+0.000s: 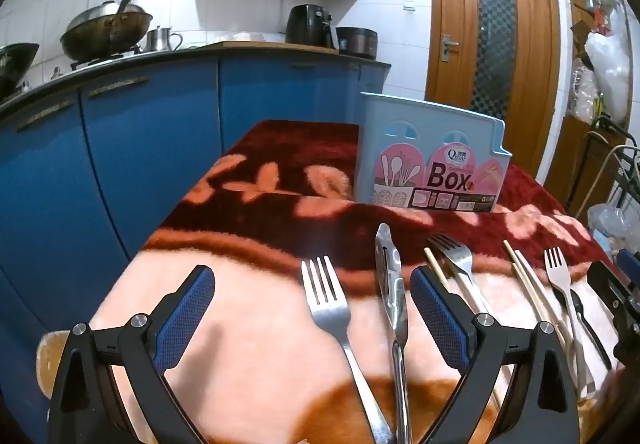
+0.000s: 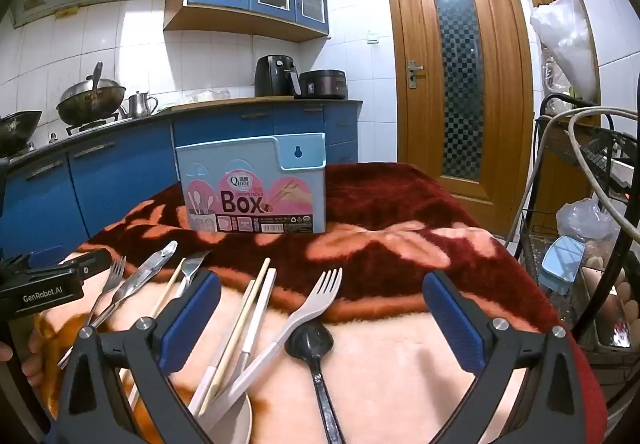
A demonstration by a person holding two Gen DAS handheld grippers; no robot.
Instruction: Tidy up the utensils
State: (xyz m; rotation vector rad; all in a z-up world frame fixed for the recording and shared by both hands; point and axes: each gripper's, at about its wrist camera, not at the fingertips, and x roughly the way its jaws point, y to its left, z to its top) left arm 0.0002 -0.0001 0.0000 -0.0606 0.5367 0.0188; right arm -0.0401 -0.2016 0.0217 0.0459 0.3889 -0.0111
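A pale blue utensil box [image 1: 432, 160] [image 2: 256, 184] stands upright at the back of a red and pink blanket [image 1: 248, 344]. In front of it lie a steel fork [image 1: 326, 308], steel tongs [image 1: 392, 284], a second steel fork [image 1: 456, 256], wooden chopsticks [image 1: 528, 284] [image 2: 248, 308], a white fork [image 2: 308, 308] and a black spoon [image 2: 310, 340]. My left gripper [image 1: 312, 276] hovers open over the first fork and the tongs, gripping nothing. My right gripper [image 2: 322, 278] hovers open above the white fork and black spoon, also holding nothing.
Blue kitchen cabinets [image 1: 140, 148] with woks on the counter run along the left. A wire rack [image 2: 580, 244] with bags stands close on the right, and a wooden door [image 2: 460, 84] is behind. The blanket's left edge drops off near the cabinets.
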